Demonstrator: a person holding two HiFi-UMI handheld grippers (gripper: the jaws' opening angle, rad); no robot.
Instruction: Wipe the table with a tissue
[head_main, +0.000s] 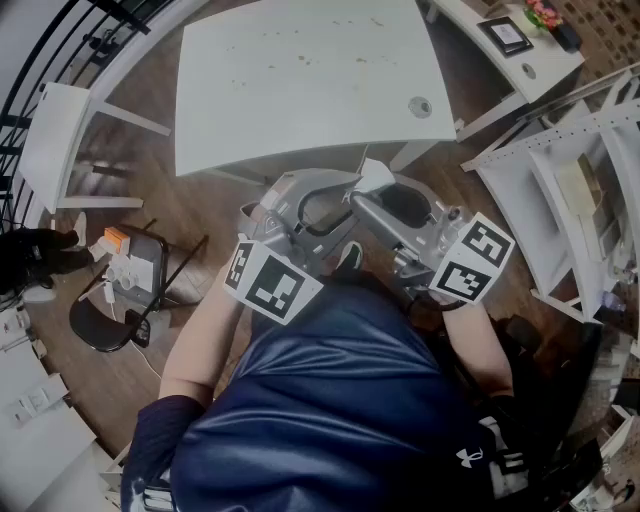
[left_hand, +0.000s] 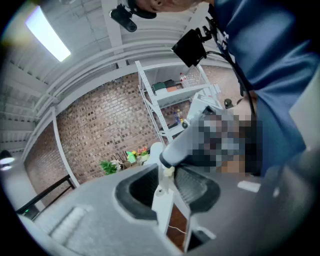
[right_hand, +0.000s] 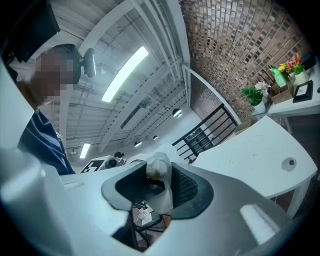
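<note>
I haven't started wiping yet. My right gripper (right_hand: 160, 190) pinches the tissue (right_hand: 160, 167), while my left gripper (left_hand: 167, 187) is narrowly spread and apparently empty. Next, I reckon, the tissue goes out onto the far table (head_main: 300, 70) and gets pressed flat.

The tabletop (head_main: 300, 80) occupies the upper centre of the head view, beyond the person. Both tongs are held side by side between the person's torso (head_main: 330, 400) and the tabletop's near edge, above the floor (head_main: 210, 215). The left tongs (left_hand: 165, 190) are on the left and the right tongs (right_hand: 159, 192) on the right, with their tips converging. The tissue (right_hand: 159, 167) sits between the jaws of the right tongs, at their tips. A chair (head_main: 120, 300) stands on the floor left of the person. A shelf unit (head_main: 570, 190) stands to the right. A second tabletop (head_main: 545, 68) lies behind and right of the first, carrying a picture frame (head_main: 505, 35). A railing (head_main: 50, 50) runs along the far left.
</note>
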